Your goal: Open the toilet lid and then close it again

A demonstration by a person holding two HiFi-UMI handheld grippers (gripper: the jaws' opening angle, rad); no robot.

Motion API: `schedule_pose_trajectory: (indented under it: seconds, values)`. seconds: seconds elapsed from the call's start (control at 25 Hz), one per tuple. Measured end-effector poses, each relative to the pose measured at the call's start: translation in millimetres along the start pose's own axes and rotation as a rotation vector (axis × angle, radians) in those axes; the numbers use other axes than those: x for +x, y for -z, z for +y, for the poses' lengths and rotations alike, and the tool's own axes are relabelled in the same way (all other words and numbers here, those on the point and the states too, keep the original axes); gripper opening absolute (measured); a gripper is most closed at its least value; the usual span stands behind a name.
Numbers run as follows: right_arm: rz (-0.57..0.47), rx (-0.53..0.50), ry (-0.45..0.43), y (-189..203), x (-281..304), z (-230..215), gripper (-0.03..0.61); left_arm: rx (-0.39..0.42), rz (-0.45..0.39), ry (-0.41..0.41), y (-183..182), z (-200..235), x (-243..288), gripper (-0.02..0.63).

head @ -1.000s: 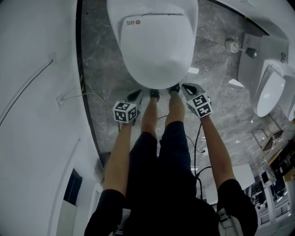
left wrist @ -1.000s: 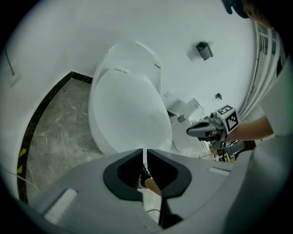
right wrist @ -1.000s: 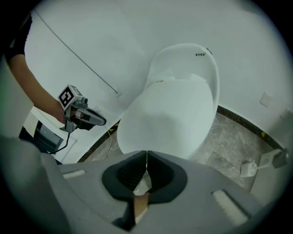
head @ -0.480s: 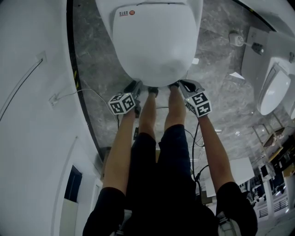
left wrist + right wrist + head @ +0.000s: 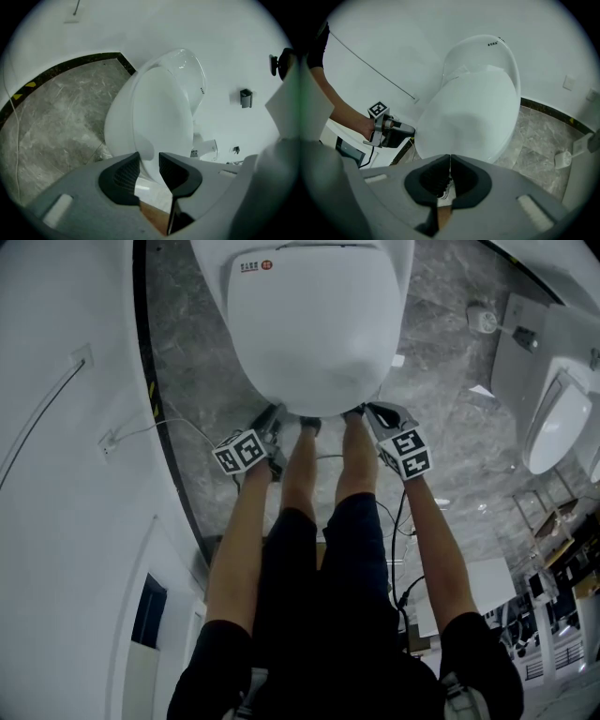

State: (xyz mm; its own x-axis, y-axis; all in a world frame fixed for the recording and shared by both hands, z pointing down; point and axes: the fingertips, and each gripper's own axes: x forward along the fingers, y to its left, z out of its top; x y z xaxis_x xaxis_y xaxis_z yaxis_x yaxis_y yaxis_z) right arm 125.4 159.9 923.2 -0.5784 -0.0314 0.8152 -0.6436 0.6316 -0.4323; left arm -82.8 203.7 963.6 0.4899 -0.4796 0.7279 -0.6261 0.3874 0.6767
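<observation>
The white toilet's lid (image 5: 314, 324) lies closed over the bowl, seen from above in the head view. My left gripper (image 5: 272, 418) is at the lid's front left edge. In the left gripper view its jaws (image 5: 149, 165) stand apart and are closing, with the lid's front rim (image 5: 146, 157) showing in the gap and no pad pressing on it. My right gripper (image 5: 370, 412) is at the lid's front right edge, and in the right gripper view (image 5: 450, 161) it is shut with nothing between the pads. The left gripper (image 5: 398, 130) also shows there beside the lid (image 5: 473, 117).
A white wall (image 5: 66, 474) runs close along the left, with a thin cable (image 5: 141, 432) trailing onto the grey marble floor (image 5: 441, 399). A urinal (image 5: 548, 427) hangs at the right. The person's legs and shoes (image 5: 309, 427) stand just before the bowl.
The left gripper has sunk to the lid's front edge and rolled, and its jaws have gone from shut to apart. The right gripper sank a little and stays shut.
</observation>
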Motion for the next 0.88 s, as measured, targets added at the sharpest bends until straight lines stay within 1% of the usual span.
schedule_pose_trajectory:
  seconds: [0.12, 0.24, 0.48, 0.56, 0.72, 0.8, 0.88]
  values:
    - [0.009, 0.000, -0.004, 2, -4, 1, 0.005, -0.032, -0.008, 0.000, 2, -1, -2, 0.104]
    - [0.012, 0.000, -0.004, 2, -8, 3, 0.005, -0.033, -0.022, -0.014, 0, 3, -7, 0.080]
    - [0.015, -0.015, -0.013, -2, -17, 13, 0.005, -0.094, -0.032, 0.024, 1, -9, -15, 0.067]
    - [0.019, -0.033, -0.019, -3, -20, 19, 0.005, -0.095, -0.037, 0.033, 0, -10, -20, 0.054]
    - [0.030, -0.051, -0.036, -6, -27, 31, 0.005, -0.067, -0.019, 0.039, -2, -7, -27, 0.041]
    - [0.029, -0.061, -0.046, -9, -32, 40, 0.005, -0.074, -0.001, 0.064, -2, -15, -32, 0.040]
    - [0.026, -0.084, -0.056, -12, -37, 49, 0.005, -0.099, 0.009, 0.100, -2, -26, -36, 0.038]
